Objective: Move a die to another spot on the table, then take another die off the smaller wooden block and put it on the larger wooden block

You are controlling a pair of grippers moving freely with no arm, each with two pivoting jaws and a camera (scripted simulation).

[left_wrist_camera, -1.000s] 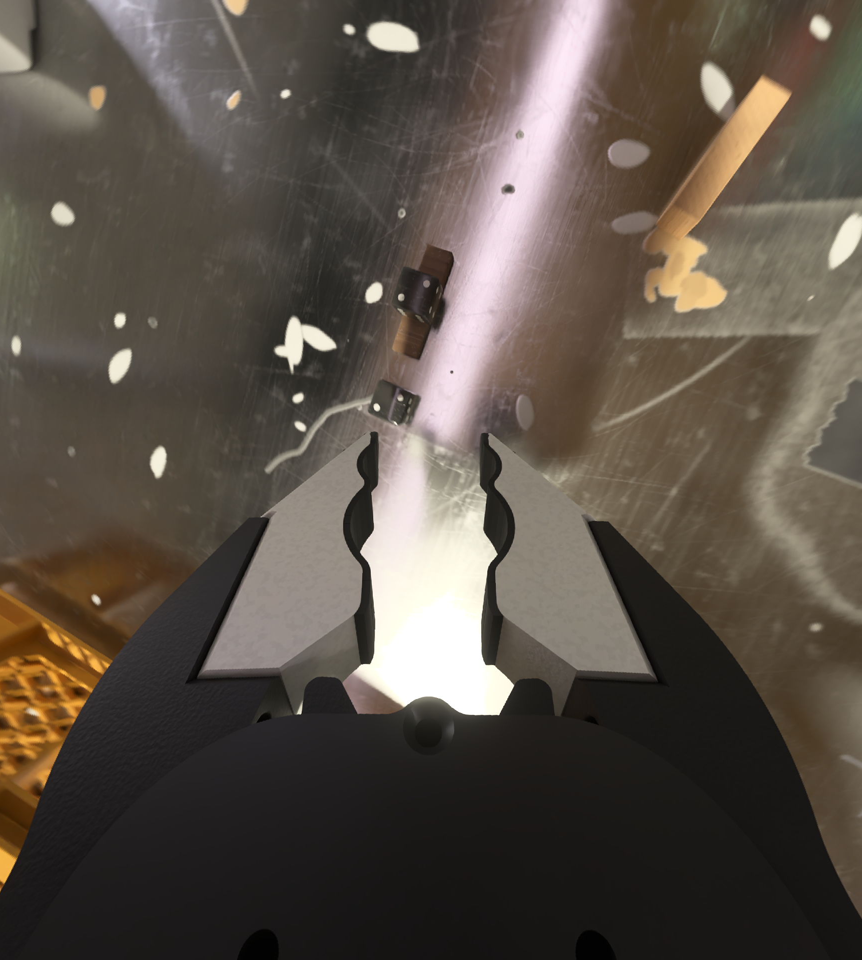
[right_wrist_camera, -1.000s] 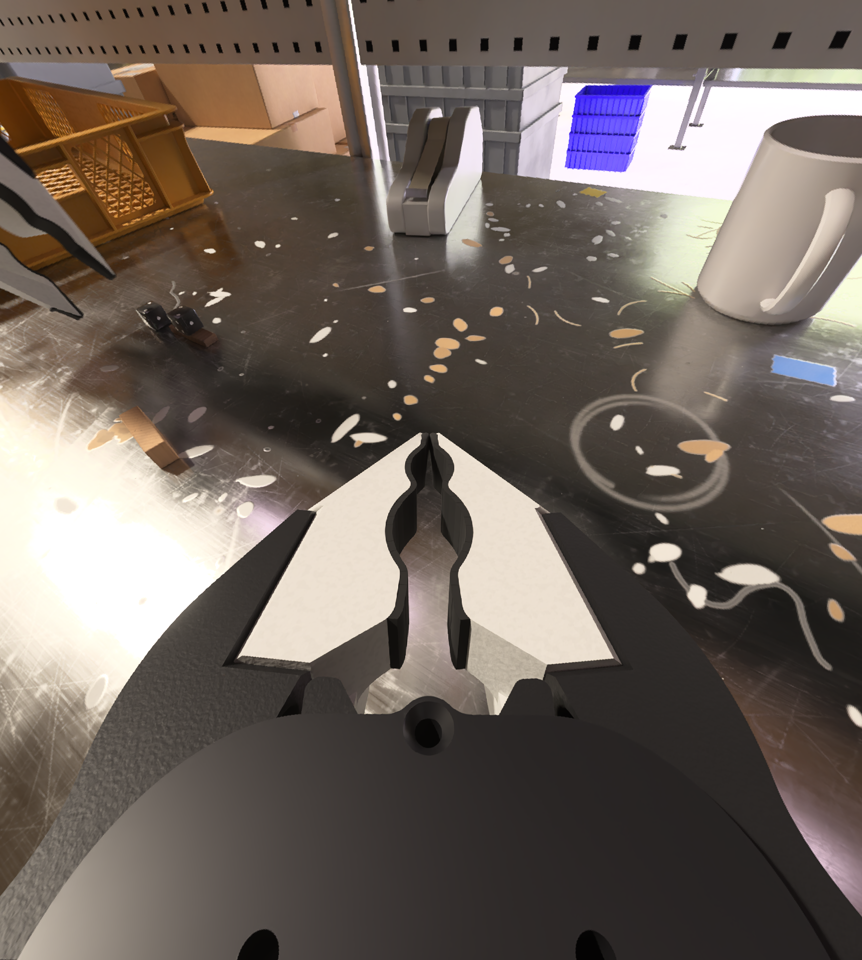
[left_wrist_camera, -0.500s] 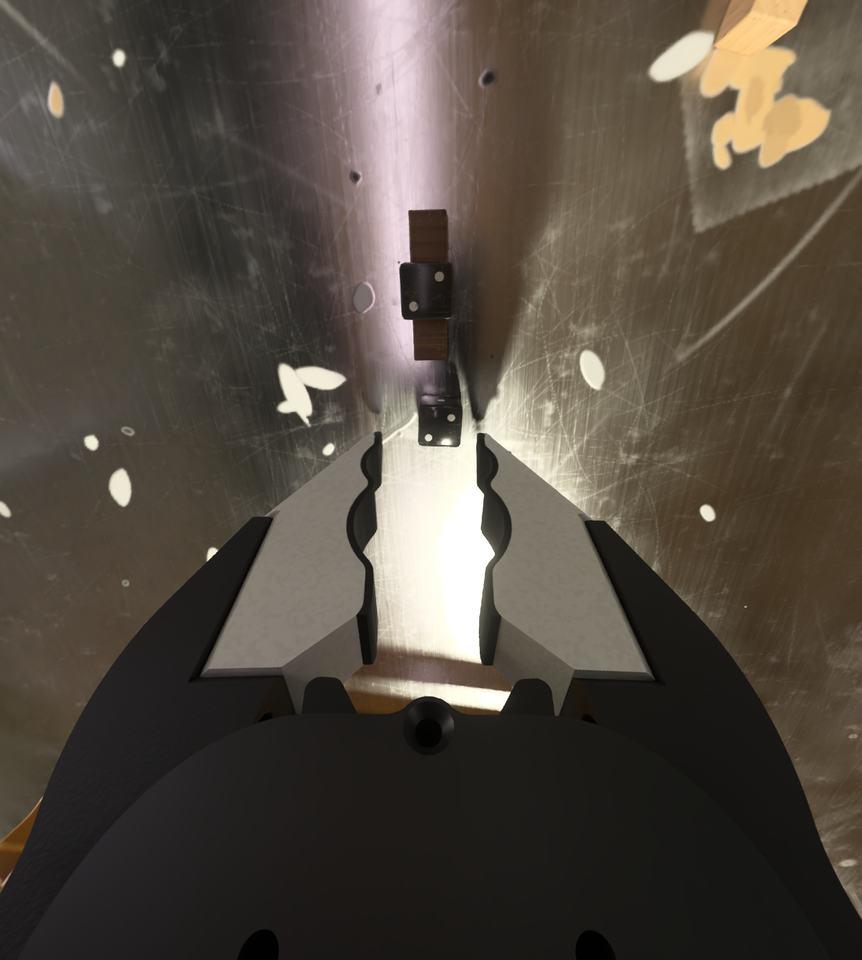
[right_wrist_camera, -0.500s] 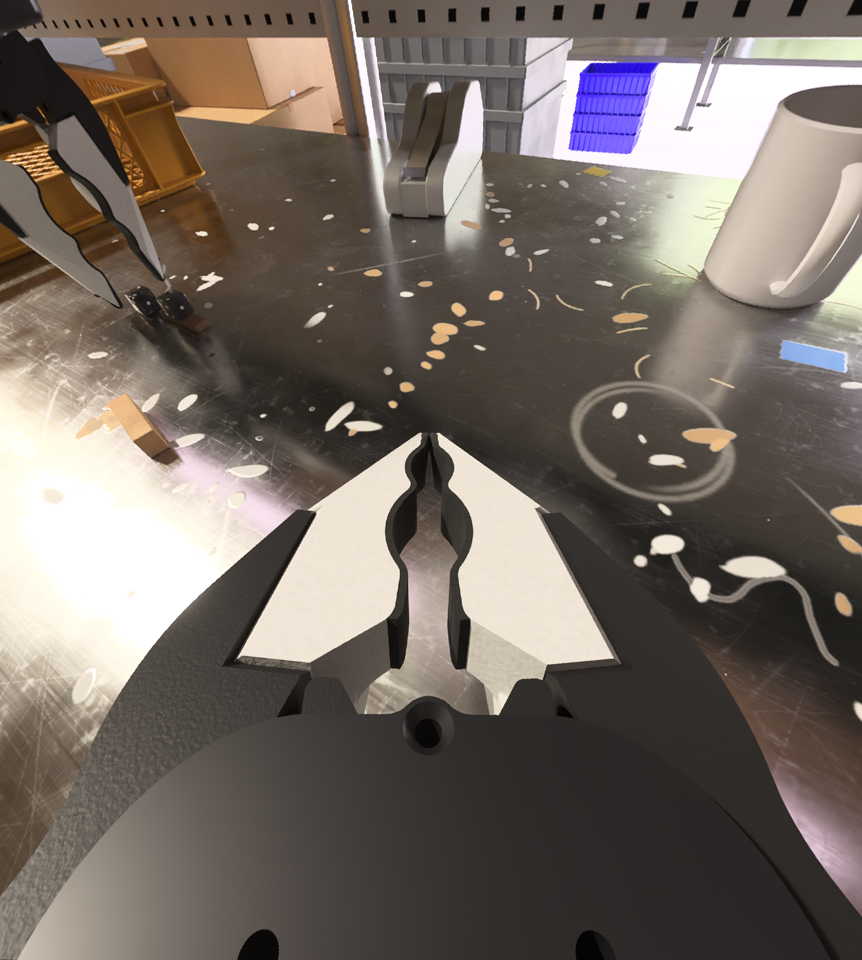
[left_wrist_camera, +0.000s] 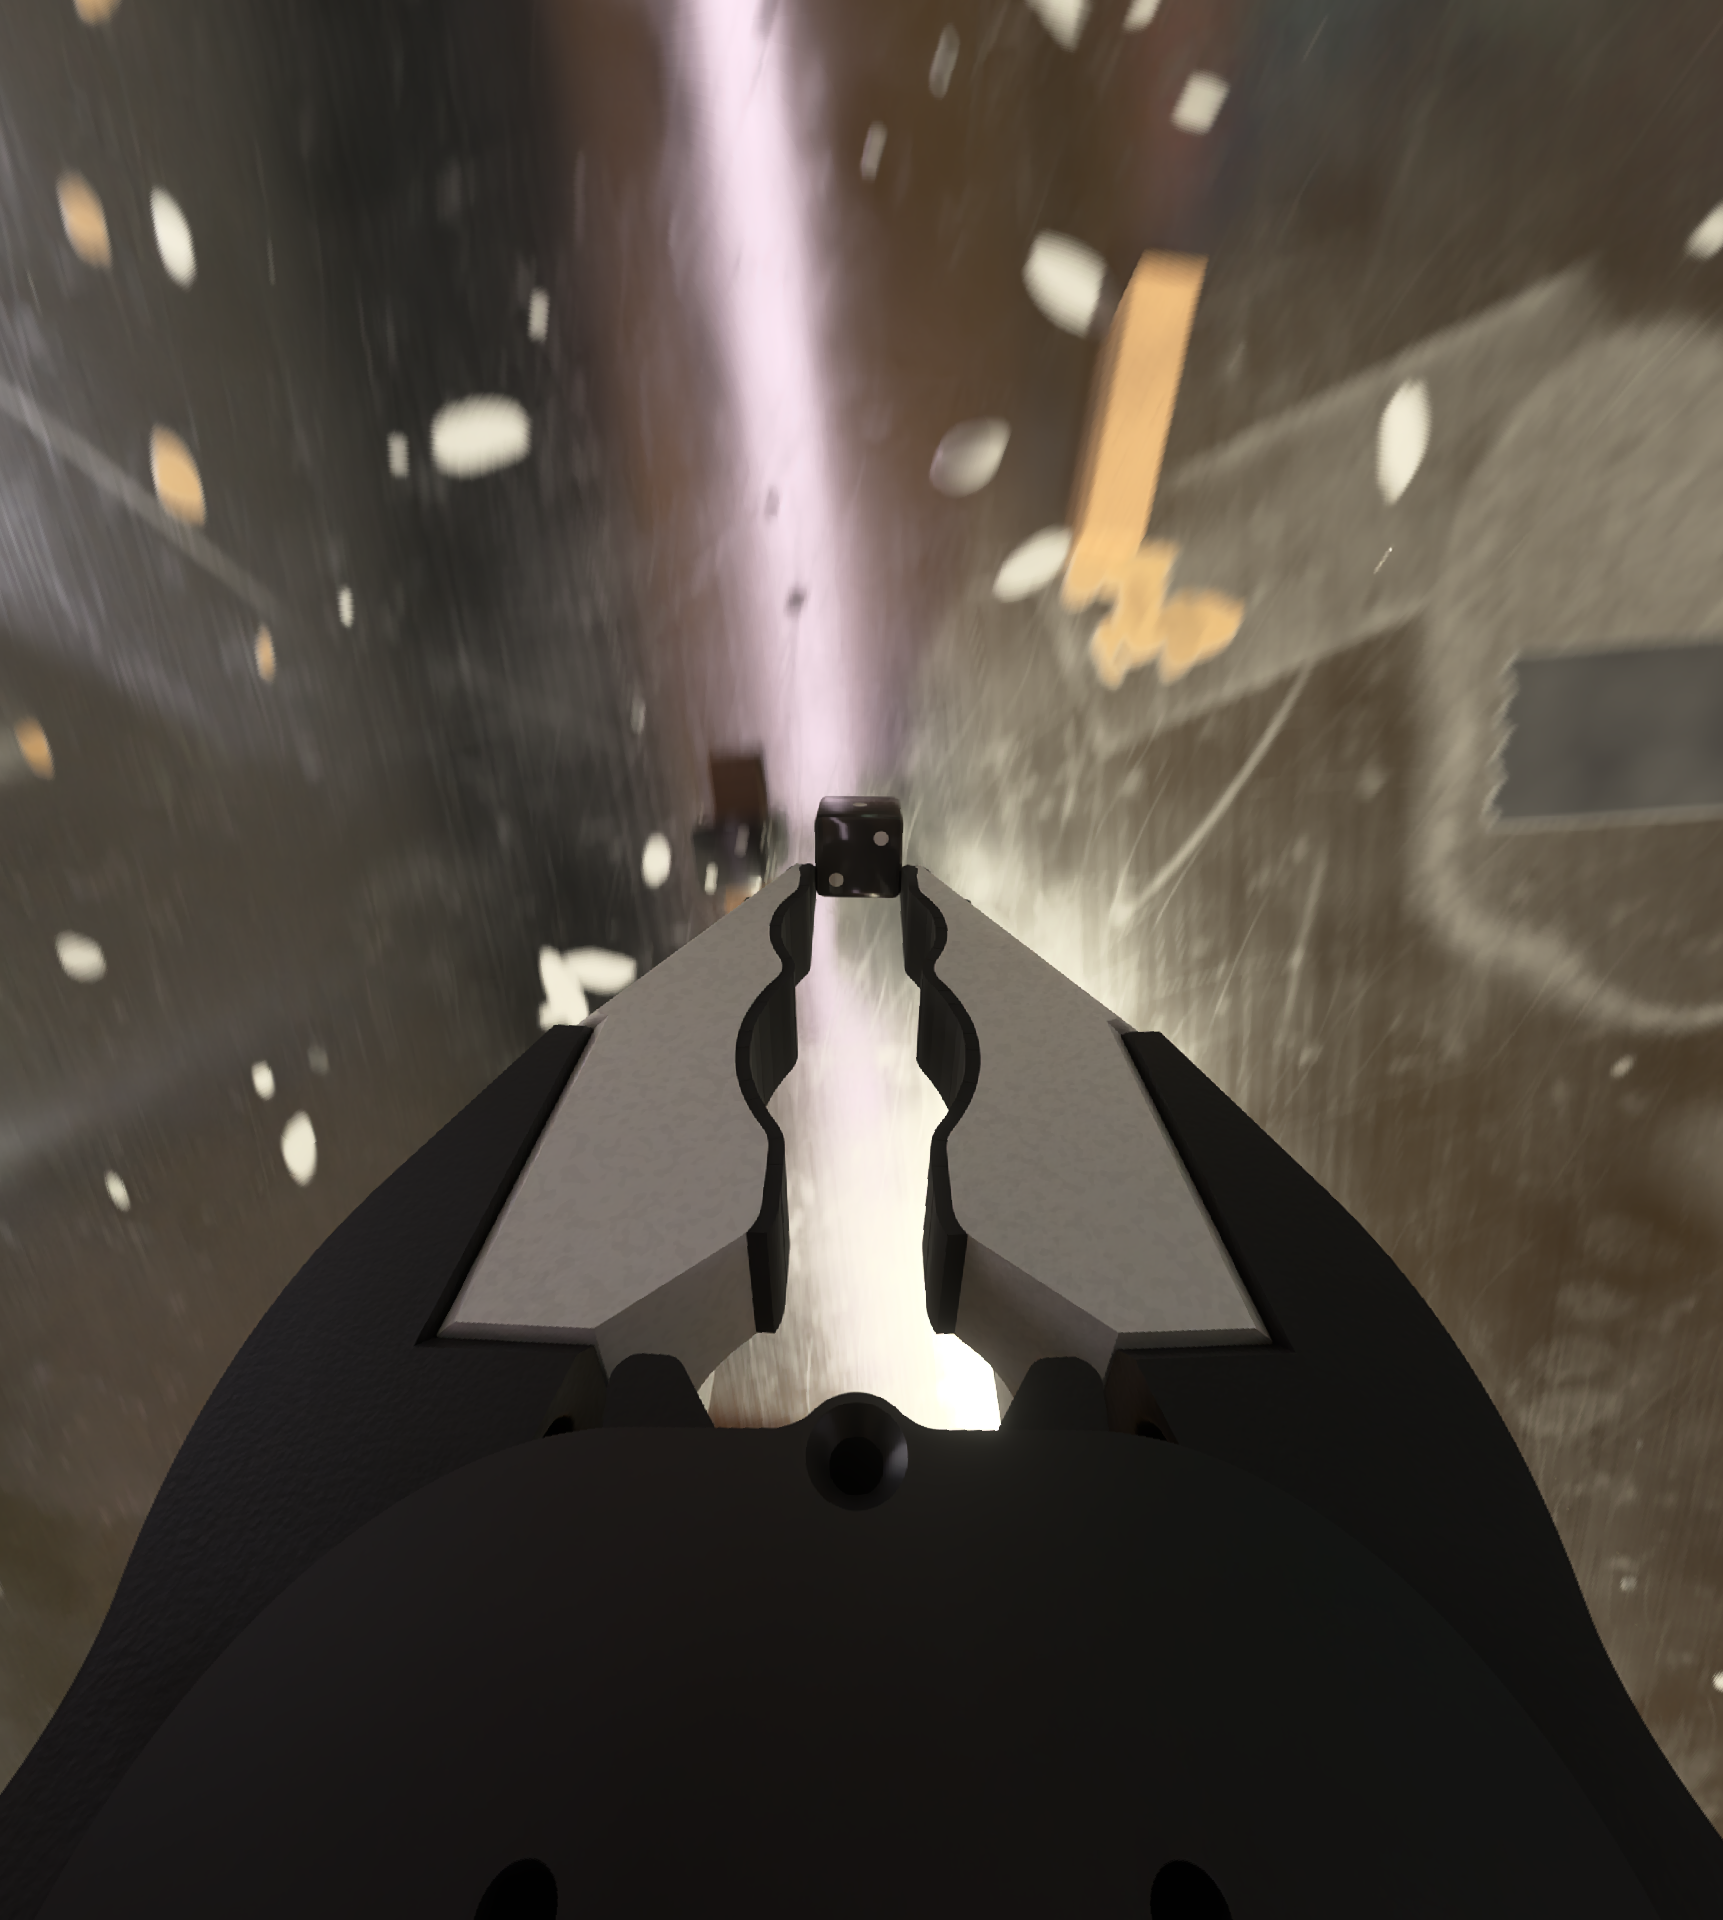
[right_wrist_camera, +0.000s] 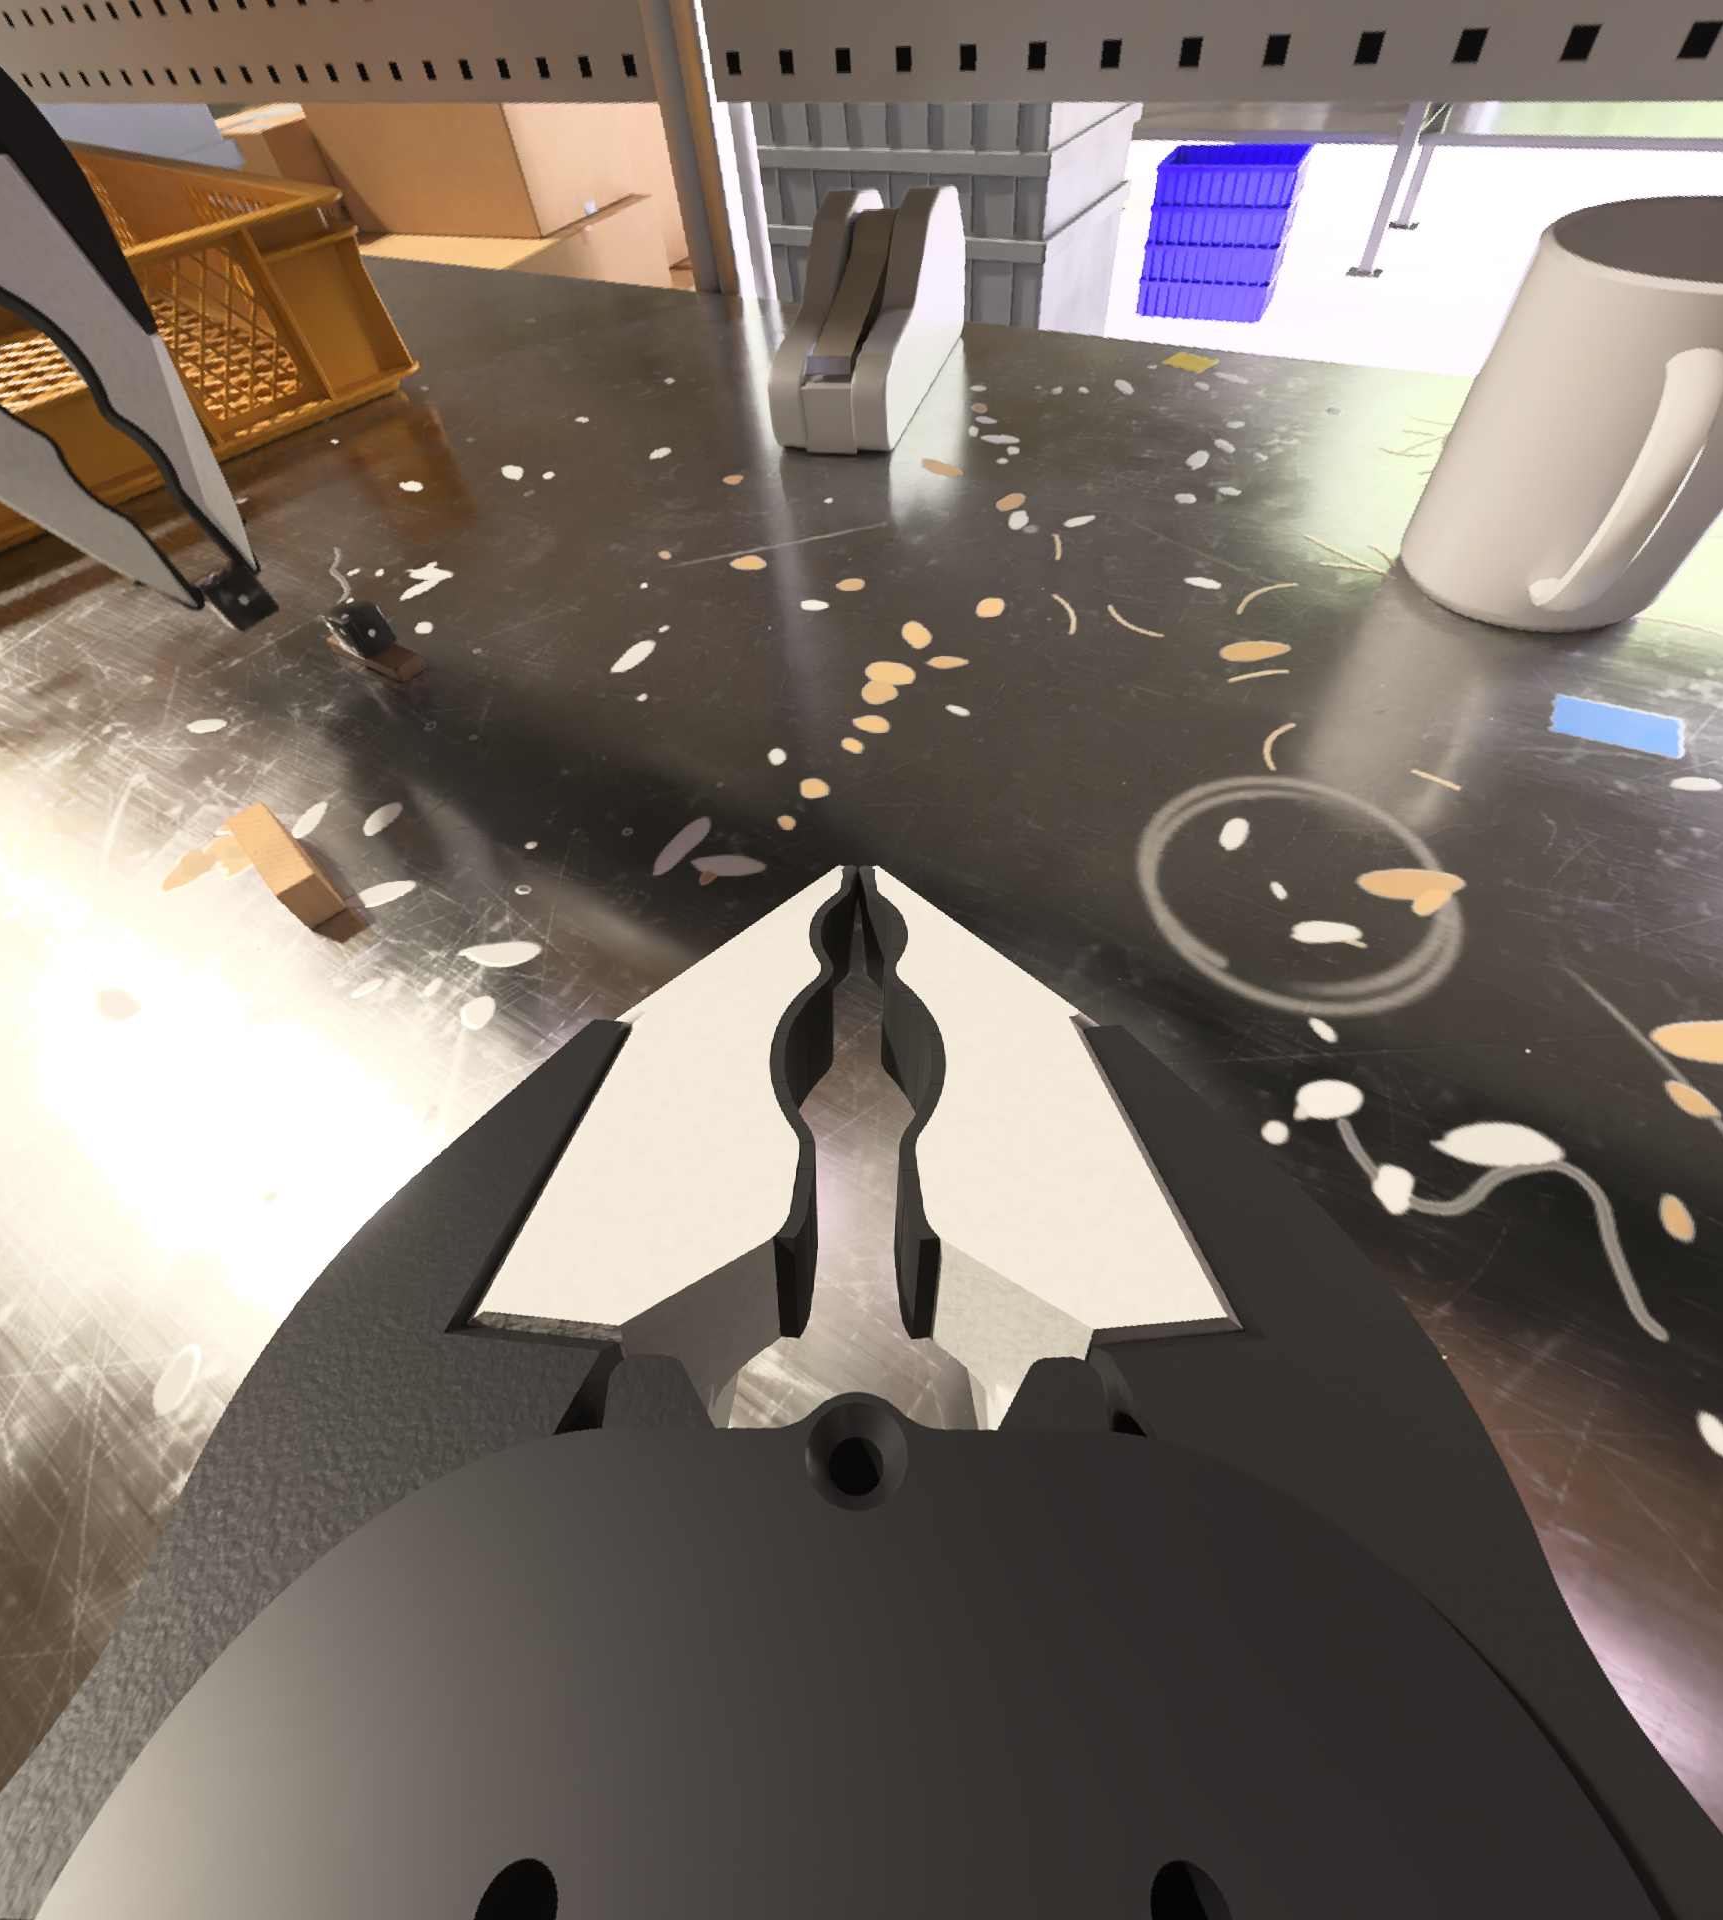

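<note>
Crate (right_wrist_camera: 244,312) first, orange and latticed, at the far left of the right wrist view; we see the left gripper (right_wrist_camera: 231,592) hanging in front of it, slanted down toward the table (right_wrist_camera: 940,644). Its fingertips pinch a black die (right_wrist_camera: 239,597), and we judge the die to be raised a little off the scratched metal surface. In the left wrist view the same die (left_wrist_camera: 858,860) sits squarely between the tips of the left gripper (left_wrist_camera: 858,883), white pips facing us (the background there is smeared with blur).

Just right of that, we find the second die (right_wrist_camera: 363,627) resting on the smaller wooden block (right_wrist_camera: 381,657), a dark brown piece lying flat. In the left wrist view this pair is only a blurred dark patch left of the held die. Nearer us and well apart lies the larger wooden block (right_wrist_camera: 283,862), pale tan; it shows again in the left wrist view (left_wrist_camera: 1137,395) at upper right.

Further right, a grey tape dispenser (right_wrist_camera: 867,332) stands at the back. The right gripper (right_wrist_camera: 858,873) fills the centre foreground with its jaws pressed together on nothing, above the table. At far right stands a cream mug (right_wrist_camera: 1584,416), a blue patch (right_wrist_camera: 1615,724) on the table before it.
</note>
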